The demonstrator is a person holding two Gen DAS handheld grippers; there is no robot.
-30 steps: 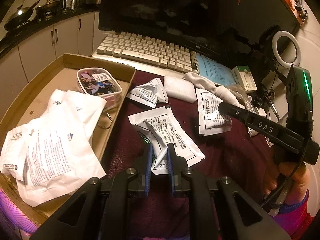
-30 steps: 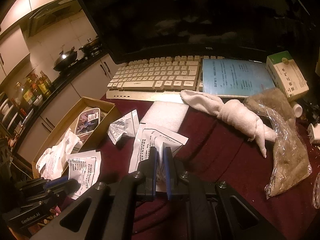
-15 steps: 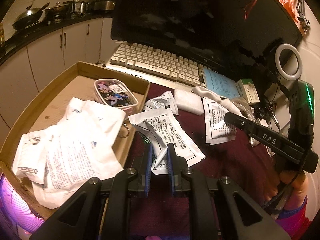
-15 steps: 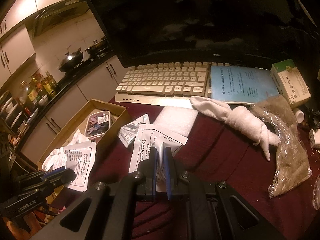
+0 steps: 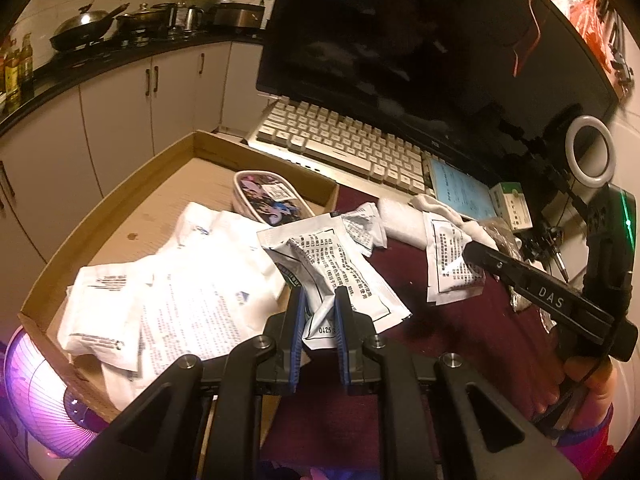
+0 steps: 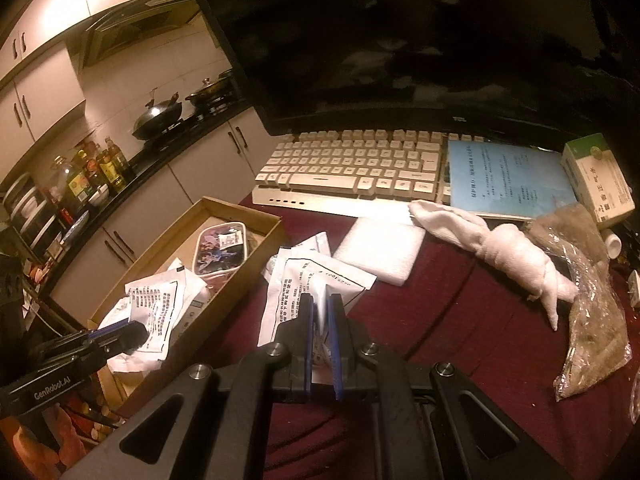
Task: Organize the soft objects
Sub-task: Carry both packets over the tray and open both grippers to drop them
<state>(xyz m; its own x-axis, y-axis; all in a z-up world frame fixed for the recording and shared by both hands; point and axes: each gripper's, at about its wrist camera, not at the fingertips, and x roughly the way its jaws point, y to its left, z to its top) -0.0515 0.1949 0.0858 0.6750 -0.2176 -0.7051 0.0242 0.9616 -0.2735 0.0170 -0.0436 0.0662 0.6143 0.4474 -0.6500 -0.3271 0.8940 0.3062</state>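
Dim, warm light. A dark red cloth point(image 6: 460, 320) covers the surface. At 12 o'clock stands a black monitor point(image 6: 400, 40) with a pale keyboard point(image 6: 352, 164) below. White kitchen cabinets point(image 5: 120, 120) and a dark counter point(image 5: 100, 60) with pans run at 10 o'clock. A ring light point(image 5: 591, 157) glows at 2 o'clock.

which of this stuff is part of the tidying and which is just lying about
Part of the job:
- left tongs, shut on a printed packet
- right tongs, shut on a second packet
- cardboard box
- twisted white cloth
- white foam pad

Lying about:
- keyboard
- monitor
- blue booklet
- ring light
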